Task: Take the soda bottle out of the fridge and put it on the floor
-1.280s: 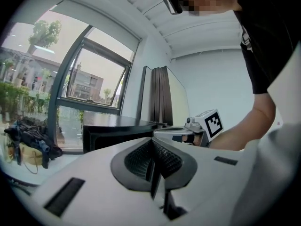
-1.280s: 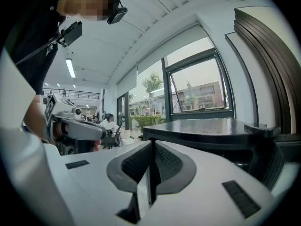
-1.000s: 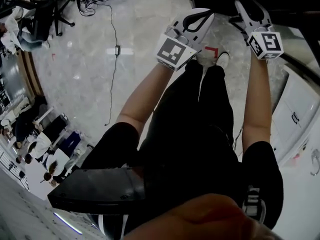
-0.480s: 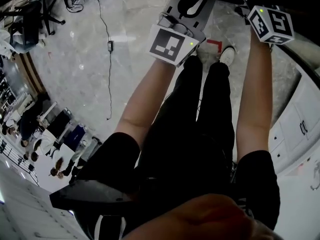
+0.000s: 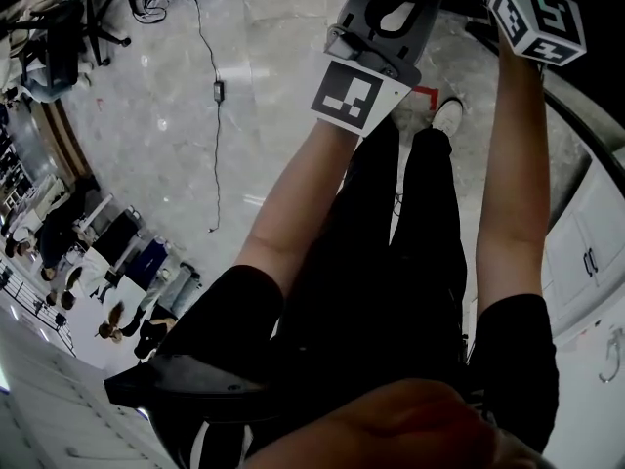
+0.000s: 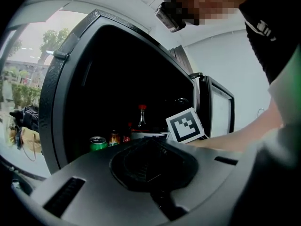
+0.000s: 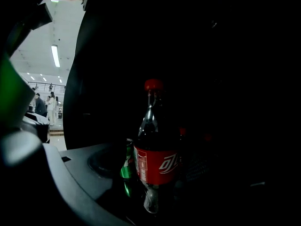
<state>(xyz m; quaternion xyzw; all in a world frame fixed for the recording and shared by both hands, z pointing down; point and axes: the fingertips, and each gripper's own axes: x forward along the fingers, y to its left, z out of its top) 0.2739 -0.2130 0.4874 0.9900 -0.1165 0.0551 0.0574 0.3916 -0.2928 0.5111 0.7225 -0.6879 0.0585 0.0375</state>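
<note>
where the fridge (image 6: 61, 93) gapes, one soda bottle (image 7: 156, 166), one green can (image 7: 125, 168)

The pale marble floor (image 5: 166, 115) gleams, with a black cable (image 5: 217, 154) trailing across it and an office chair (image 5: 59, 42) at its far left edge. White cabinets (image 5: 586, 252) stand along the right. Strip lights (image 7: 55, 55) cross the ceiling, and a window (image 6: 23, 74) shows trees.

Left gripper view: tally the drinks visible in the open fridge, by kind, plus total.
Soda bottle: 1
Green can: 1
Small dark bottles, too dim to identify: 2
Total: 4
</note>
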